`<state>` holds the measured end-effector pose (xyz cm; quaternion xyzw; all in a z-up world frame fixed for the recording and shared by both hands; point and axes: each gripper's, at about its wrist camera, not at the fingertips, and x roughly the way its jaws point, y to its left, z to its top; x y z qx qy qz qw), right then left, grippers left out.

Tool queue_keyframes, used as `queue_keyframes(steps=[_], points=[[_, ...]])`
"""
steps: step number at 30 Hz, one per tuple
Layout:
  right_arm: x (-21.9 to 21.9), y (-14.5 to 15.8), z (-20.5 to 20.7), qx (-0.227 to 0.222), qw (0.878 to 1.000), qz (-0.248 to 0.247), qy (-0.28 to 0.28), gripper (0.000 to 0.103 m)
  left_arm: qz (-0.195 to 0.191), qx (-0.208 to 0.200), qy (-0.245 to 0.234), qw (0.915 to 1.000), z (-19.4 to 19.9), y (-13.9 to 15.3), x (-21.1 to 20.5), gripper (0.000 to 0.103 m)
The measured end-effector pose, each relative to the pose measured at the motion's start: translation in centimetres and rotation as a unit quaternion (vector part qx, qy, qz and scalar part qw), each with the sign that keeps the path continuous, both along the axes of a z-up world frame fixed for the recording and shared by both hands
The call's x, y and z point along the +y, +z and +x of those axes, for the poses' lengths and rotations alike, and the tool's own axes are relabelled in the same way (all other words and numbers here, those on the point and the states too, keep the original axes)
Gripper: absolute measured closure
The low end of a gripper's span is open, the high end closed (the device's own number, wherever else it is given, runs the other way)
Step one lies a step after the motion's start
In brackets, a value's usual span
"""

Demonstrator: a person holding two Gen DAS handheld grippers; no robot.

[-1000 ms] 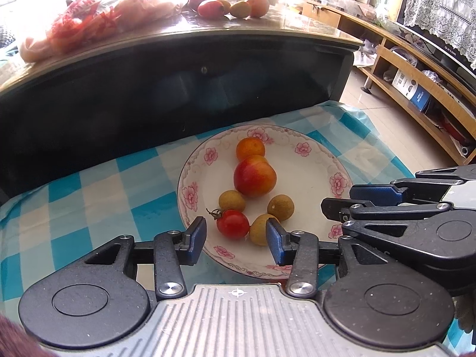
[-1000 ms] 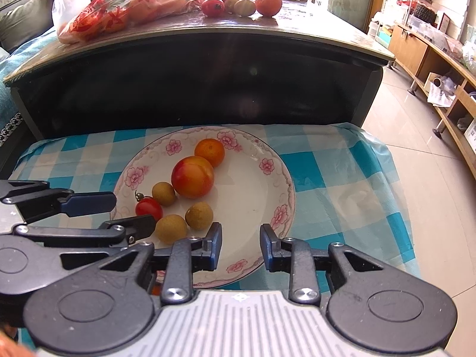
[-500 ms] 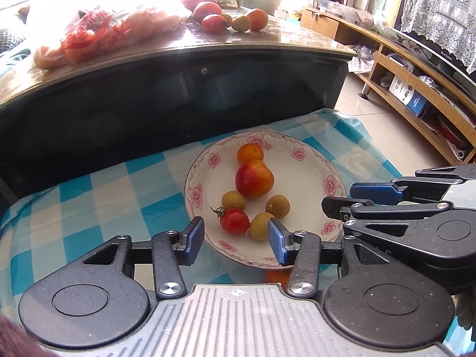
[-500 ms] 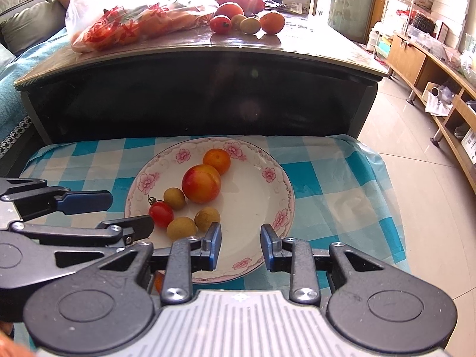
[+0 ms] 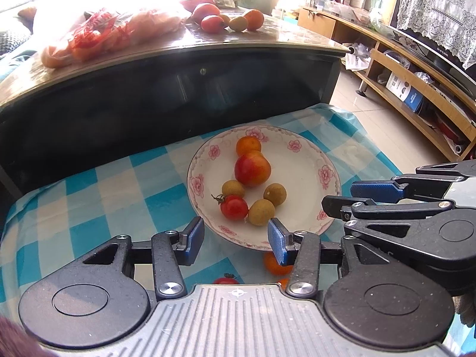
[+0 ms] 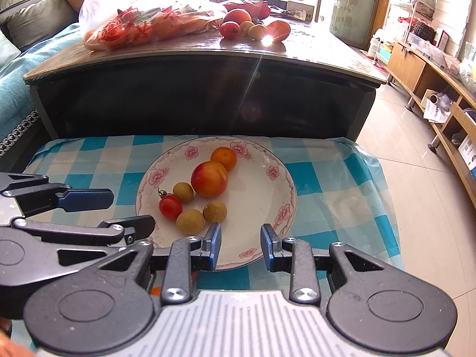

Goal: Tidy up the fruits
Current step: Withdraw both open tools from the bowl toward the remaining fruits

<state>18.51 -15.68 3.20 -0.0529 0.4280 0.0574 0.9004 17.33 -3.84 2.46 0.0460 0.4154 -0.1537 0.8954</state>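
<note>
The left gripper (image 5: pixel 235 239) is held low and level just short of the plate (image 5: pixel 309 160), aimed forward across it; its blue-padded fingers (image 5: pixel 195 238) are spread apart with nothing between them. Under these fingers, on the checked cloth (image 5: pixel 89 205) short of the plate's near rim, a small orange fruit (image 5: pixel 272 264) and a red tomato (image 5: pixel 226 280) are partly seen, the rest hidden by the gripper body. The right gripper (image 6: pixel 241 245) is held the same way beside the left one, over the plate's near rim, its fingers (image 6: pixel 214 244) also spread and empty.

On the plate, which sits on the cloth-covered surface, six fruits are gathered left of its centre. Nearest the rim are a cherry tomato (image 6: pixel 170 206), its green stalk pointed away and to the left, and a tan longan (image 6: pixel 190 221) touching it or just beside it. A second longan (image 6: pixel 215 211) is seen just right of that one, and a third (image 6: pixel 183 192) just behind the tomato. Toward the plate's middle a round red-and-yellow fruit (image 6: pixel 209 178) is set, with a small orange (image 6: pixel 223 158) touching it on the far side. These round fruits show no long axis.

Beyond the plate a dark table (image 6: pixel 208 95) is raised above the cloth; on its top a plastic bag with red print (image 6: pixel 142 26) and several loose fruits (image 6: pixel 238 25) are seen.
</note>
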Motion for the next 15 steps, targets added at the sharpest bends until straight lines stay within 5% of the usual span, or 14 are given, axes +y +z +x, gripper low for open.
queue_keyframes(steps=[15], points=[[0.3,-0.7,-3.1,0.04,0.999,0.037,0.004,0.071,0.003,0.027,-0.013,0.9996,-3.3,-0.9,1.2,0.046]])
